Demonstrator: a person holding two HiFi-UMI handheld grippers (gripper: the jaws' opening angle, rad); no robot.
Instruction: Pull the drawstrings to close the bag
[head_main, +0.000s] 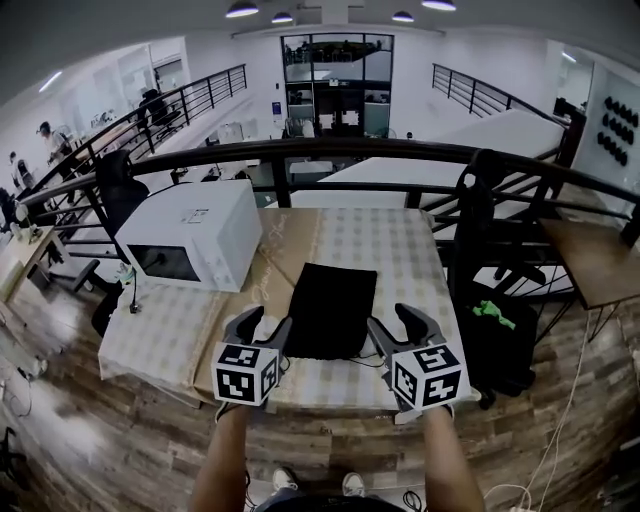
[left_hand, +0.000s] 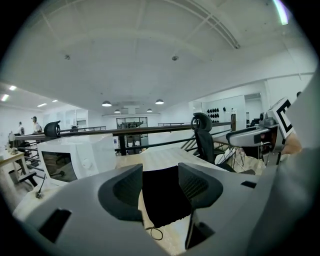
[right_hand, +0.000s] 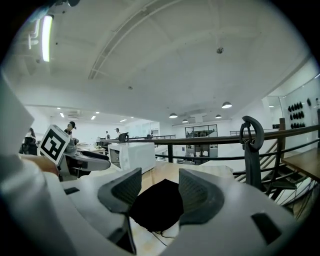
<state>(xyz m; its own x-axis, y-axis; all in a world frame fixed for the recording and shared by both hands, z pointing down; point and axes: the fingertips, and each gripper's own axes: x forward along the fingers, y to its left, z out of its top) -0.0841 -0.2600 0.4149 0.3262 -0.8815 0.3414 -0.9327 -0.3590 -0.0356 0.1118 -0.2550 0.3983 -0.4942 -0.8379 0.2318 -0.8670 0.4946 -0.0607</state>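
A white microwave (head_main: 190, 235) stands on the far left part of the counter (head_main: 400, 250), which is spread with a pale checked cloth. Its dark door window faces the near left corner. Behind the counter runs a dark metal railing (head_main: 350, 150), and a black office chair (head_main: 478, 215) stands against the counter's right side. Nothing lies between the claws and the bag.

The black drawstring bag (head_main: 332, 310) lies flat on the middle of the counter, well clear of the microwave, with one short end toward the person. What it holds cannot be seen. A thin dark drawstring (left_hand: 156, 233) curls in a small loop on the cloth just off the bag's near edge, and the right gripper view shows a cord (right_hand: 161, 236) trailing there too.

The left claw (head_main: 266, 322) hangs at the bag's near left corner and the right claw (head_main: 392, 320) at its near right corner, so the bag's near end sits between the two. Both point across the counter toward the railing. Each claw is released, with its jaws standing wide apart and nothing clamped in them. In each gripper view the bag shows through the gap, lying on the counter beyond the tips, and the cords lie loose below them.
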